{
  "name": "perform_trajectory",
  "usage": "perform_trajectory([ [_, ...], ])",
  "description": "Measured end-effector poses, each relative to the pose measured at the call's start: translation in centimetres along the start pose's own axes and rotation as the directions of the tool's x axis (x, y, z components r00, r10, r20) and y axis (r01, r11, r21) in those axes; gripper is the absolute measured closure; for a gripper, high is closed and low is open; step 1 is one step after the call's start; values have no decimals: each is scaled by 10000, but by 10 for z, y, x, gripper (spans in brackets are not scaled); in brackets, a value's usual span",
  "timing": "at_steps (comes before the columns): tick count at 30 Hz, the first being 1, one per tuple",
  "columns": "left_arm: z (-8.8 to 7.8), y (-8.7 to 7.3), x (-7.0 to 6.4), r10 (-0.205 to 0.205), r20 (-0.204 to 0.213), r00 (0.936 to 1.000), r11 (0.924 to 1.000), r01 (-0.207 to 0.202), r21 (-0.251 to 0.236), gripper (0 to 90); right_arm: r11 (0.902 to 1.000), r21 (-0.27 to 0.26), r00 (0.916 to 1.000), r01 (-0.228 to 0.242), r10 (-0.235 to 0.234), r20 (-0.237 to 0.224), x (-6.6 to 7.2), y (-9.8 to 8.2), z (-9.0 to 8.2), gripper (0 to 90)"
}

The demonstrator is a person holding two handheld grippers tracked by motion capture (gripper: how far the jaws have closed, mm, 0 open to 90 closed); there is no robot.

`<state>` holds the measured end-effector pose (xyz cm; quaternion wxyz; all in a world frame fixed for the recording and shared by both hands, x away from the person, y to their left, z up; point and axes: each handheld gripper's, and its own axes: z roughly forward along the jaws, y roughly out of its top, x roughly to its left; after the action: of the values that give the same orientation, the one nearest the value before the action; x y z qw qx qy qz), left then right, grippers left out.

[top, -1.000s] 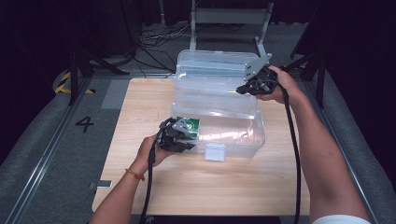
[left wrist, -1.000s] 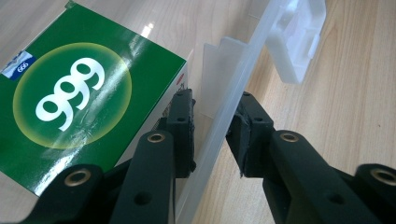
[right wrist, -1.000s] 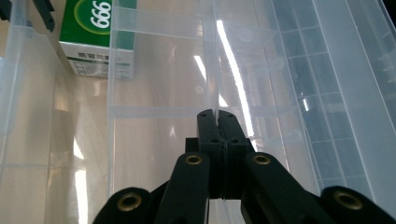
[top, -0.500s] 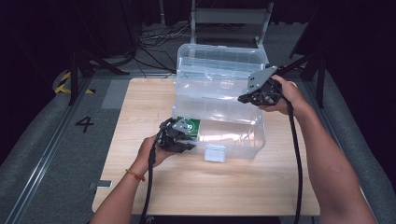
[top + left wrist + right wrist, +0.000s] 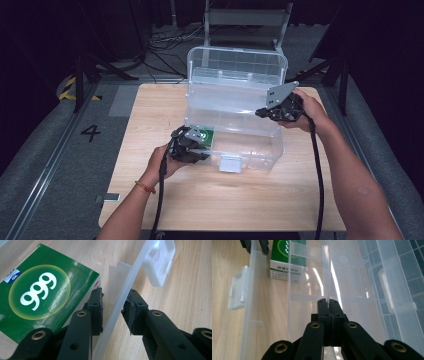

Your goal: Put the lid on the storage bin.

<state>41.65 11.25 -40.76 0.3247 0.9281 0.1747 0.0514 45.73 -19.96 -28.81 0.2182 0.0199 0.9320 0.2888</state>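
Two grippers work on one clear plastic box that stands lid-up on the wooden table. At the left, the left gripper straddles the box's front wall near its left corner: one jaw stands inside, against a green carton marked 999, and the other outside over the bare wood. The jaws are partly apart, and the left gripper view shows a small gap between each pad and the thin wall, so it brackets the wall rather than pinching it (the white latch hangs just beyond, farther along the same wall). The carton lies flat on the box floor in that front left corner. Moving rightward, the raised lid stands at the back of the box. At the right, the right gripper reaches in over the box's right side, its jaws fully closed on the top edge of a thin clear divider of the inner tray. That divider runs straight away from the jaws, toward the carton's end of the box. By this layout the right hand is the one placed to lift or shift the tray, while the left is the nearer to the carton and steadies the box.
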Motion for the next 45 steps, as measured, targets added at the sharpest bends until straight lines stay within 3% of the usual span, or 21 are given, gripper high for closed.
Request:
perform_trajectory([
  [15,0,-1,-1,18,-85,10000,9997,-20,-232,689,10000,-18,9999,43,-42,161,23,-4,-1,894],
  [21,1,-2,-4,151,-394,9991,9993,-164,-322,660,10000,-87,9996,-20,23,283,28,-7,-2,891],
  [25,0,-3,-11,279,-929,9953,9990,-310,-321,642,10000,-6,9994,5,-5,348,33,-8,-2,888],
  [29,-5,-7,-13,103,-1163,9932,9975,-183,-679,629,10000,-91,9994,-27,30,334,37,-10,-1,888],
  [31,-8,-10,-15,-93,-1043,9945,9955,-6,-949,550,9999,-74,9994,-130,132,334,39,-10,-1,886],
  [32,-10,-10,-16,-105,-1133,9935,9962,6,-865,488,9999,-63,9994,-151,153,315,40,-10,-2,885],
  [34,-12,-12,-18,-66,-1102,9939,9963,-29,-859,468,9999,-86,9994,-149,152,310,40,-11,-2,885],
  [36,-16,-13,-22,-176,-1253,9920,9957,59,-927,355,9999,-96,9996,-131,133,265,41,-11,-1,885],
  [39,-28,-14,-29,-181,-1342,9908,9932,23,-1168,353,9999,-99,9994,-136,139,310,44,-12,-1,882],
  [43,-45,-13,-33,-309,-923,9952,9912,186,-1311,263,9997,-174,9994,-155,160,296,44,-13,-1,879],
  [45,-52,-12,-33,-316,-803,9963,9898,200,-1409,264,9997,-189,9993,-175,182,338,46,-14,-1,877],
])
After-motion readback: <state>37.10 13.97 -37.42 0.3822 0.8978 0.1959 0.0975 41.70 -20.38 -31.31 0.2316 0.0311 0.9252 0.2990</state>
